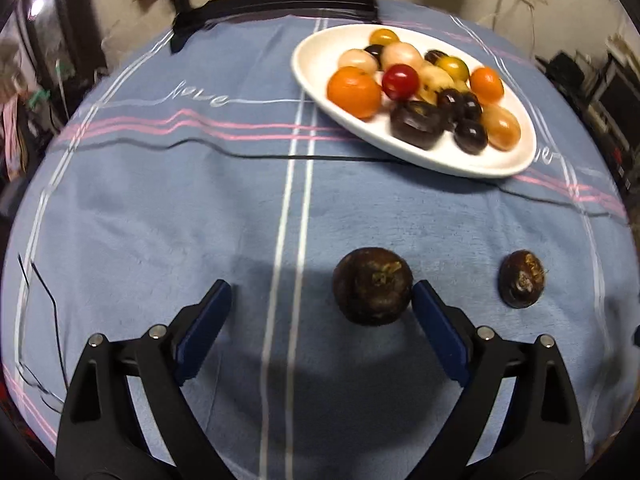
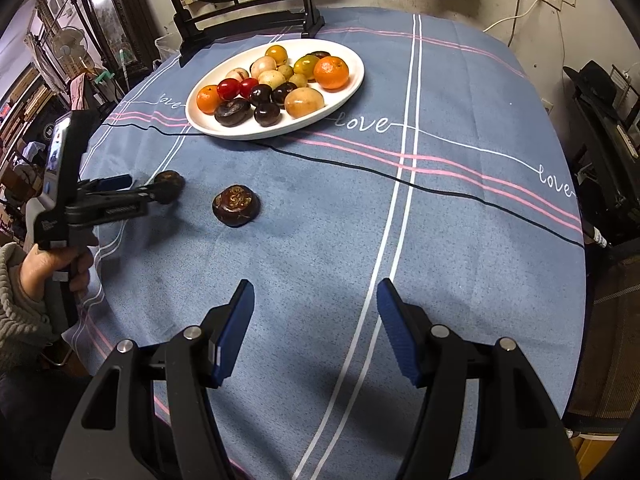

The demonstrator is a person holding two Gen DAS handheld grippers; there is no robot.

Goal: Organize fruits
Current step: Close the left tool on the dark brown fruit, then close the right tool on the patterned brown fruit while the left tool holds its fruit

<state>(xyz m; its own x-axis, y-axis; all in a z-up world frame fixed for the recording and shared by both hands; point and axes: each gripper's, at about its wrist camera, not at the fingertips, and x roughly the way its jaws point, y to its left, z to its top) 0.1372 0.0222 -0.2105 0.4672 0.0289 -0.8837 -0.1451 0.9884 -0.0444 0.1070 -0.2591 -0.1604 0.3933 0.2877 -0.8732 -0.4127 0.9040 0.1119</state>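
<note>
A: Start at the left. What is the left gripper [image 1: 322, 296] doing?

B: Its jaws are spread wide over the blue tablecloth [image 1: 160, 208]. A dark brown water chestnut [image 1: 373, 286] sits between them, pushed far over to the right finger [image 1: 438, 334]; it looks to be touching that blue pad or just beside it, while the left finger [image 1: 204, 330] stands well apart from it.

A: Anything past that finger?

B: A second, smaller chestnut [image 1: 522, 279] lies on the cloth at about three o'clock from the first, outside the jaws.

A: And the rest of the fruit?

B: On the white oval plate [image 1: 320, 52], at roughly one o'clock from the left gripper: oranges, a red cherry tomato [image 1: 400, 81], pale and dark round fruits, all heaped together.

A: Now the right side.

B: The right gripper [image 2: 316, 328] also has its jaws wide, with nothing between them but cloth. From its view the smaller chestnut [image 2: 236, 205] lies at eleven o'clock, well apart, and the plate [image 2: 352, 84] is further off near twelve. The left gripper [image 2: 150, 192] reaches in at ten o'clock, its tips at the first chestnut [image 2: 170, 186].
</note>
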